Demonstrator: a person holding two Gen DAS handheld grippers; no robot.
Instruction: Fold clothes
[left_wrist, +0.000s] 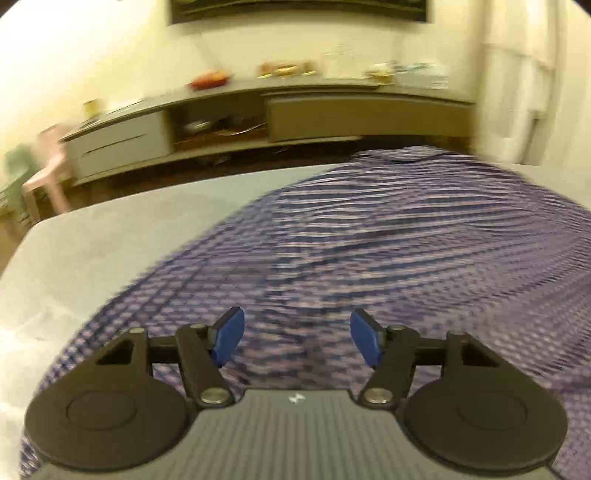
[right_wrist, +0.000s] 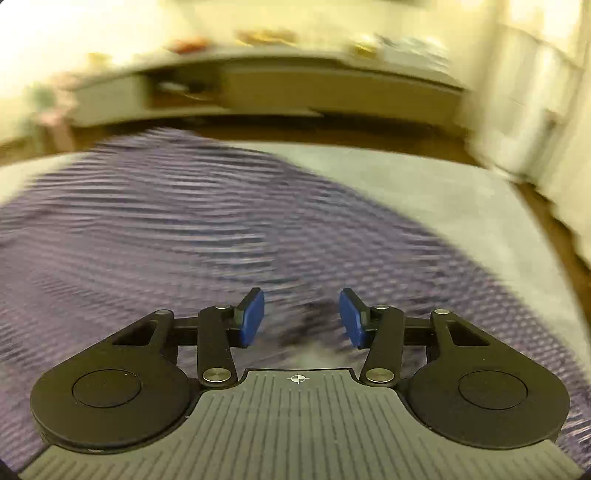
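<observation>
Checked shirt (left_wrist: 369, 229) lies spread on the grey surface (left_wrist: 110, 236) beneath and ahead of my left gripper (left_wrist: 297, 341) and right gripper (right_wrist: 302, 319), both spread wide and empty; no finished fold shows.

A home living room: long low sideboard (left_wrist: 258, 118) cluttered with dishes, pink plastic chair (left_wrist: 46, 166)
</observation>
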